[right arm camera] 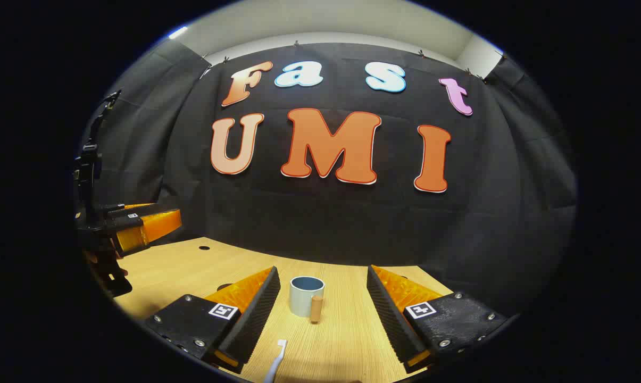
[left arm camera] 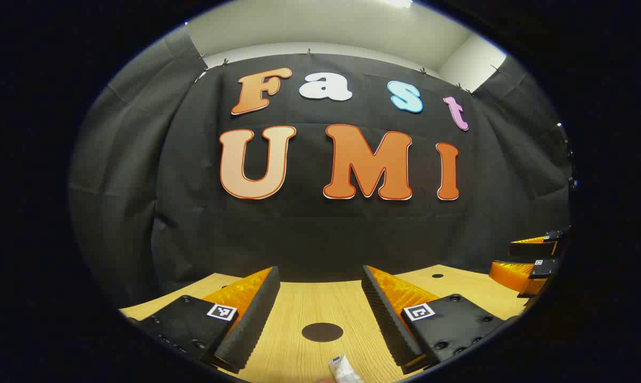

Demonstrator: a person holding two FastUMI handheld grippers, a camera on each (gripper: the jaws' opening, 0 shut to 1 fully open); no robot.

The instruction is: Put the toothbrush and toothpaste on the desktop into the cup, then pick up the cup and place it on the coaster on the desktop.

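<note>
Nothing is picked up yet: both grippers [left arm camera: 320, 314] [right arm camera: 320, 308] hover spread. Brush [right arm camera: 277, 359] at six o'clock needs the right one lowered; cup [right arm camera: 305, 295] waits at twelve.

My left gripper [left arm camera: 320, 308] has its jaws wide apart, with nothing between them, and it points level and forward, low over the counter [left arm camera: 309, 303]. My right gripper [right arm camera: 320, 308] is in the same pose: jaws spread wide, holding nothing, level and low. In the right gripper view I see my left gripper at the far left edge, raised above the counter, its orange fingers [right arm camera: 150, 226] pointing to the right.
</note>
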